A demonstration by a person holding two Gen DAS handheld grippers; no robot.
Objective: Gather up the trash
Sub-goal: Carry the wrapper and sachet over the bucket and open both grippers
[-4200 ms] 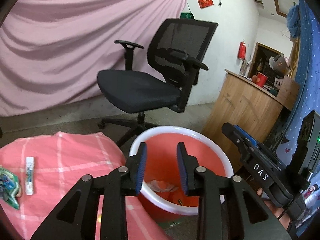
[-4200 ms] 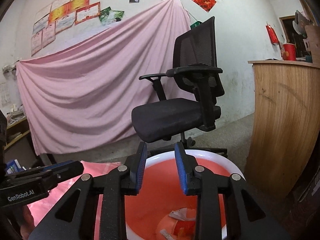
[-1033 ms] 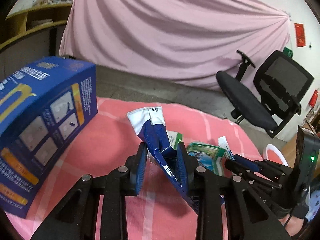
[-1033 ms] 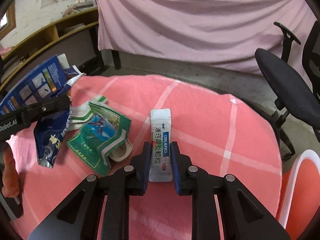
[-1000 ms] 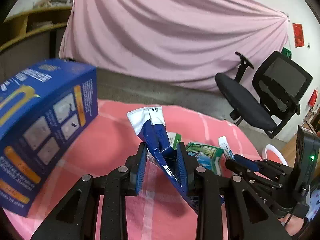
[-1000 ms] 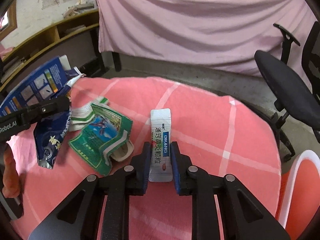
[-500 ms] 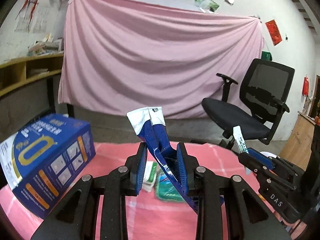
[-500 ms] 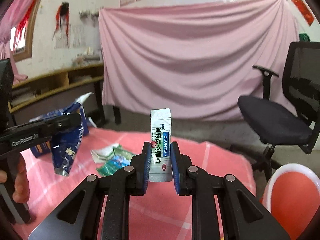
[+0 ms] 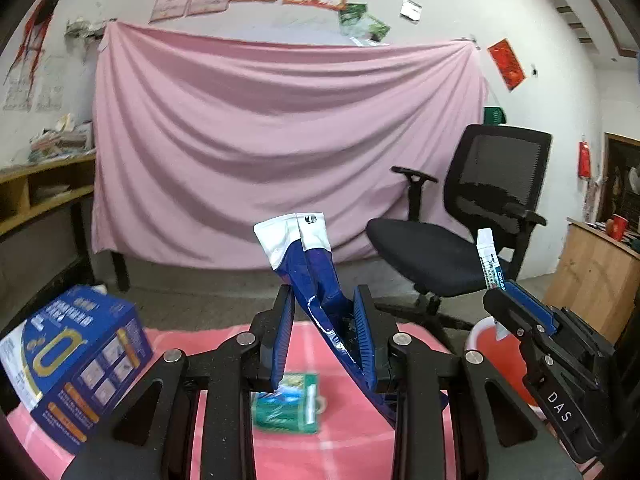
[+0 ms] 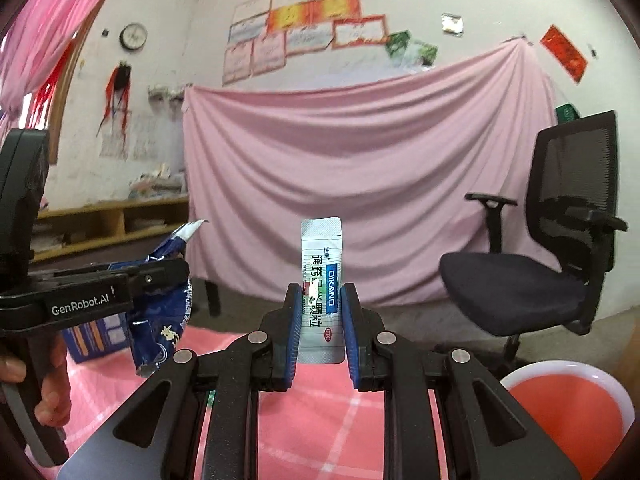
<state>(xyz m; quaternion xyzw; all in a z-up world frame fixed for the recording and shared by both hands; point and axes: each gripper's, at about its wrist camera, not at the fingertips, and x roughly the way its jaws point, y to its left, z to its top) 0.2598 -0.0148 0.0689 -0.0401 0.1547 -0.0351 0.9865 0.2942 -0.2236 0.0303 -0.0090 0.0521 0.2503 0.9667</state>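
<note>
Left gripper (image 9: 323, 336) clenched on a crumpled blue wrapper (image 9: 310, 276) above the pink-clothed table (image 9: 352, 448), blue box (image 9: 76, 364) at left, green packet (image 9: 286, 404) lying below, right gripper (image 10: 320, 328) clamping an upright white sachet (image 10: 322, 280), red bin (image 10: 568, 420) at far right.

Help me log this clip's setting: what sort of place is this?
Probably a lived-in home room or small office, not a lab: a pink sheet hung on the wall under certificates, a black office chair, and a pink checked cloth with litter.
</note>
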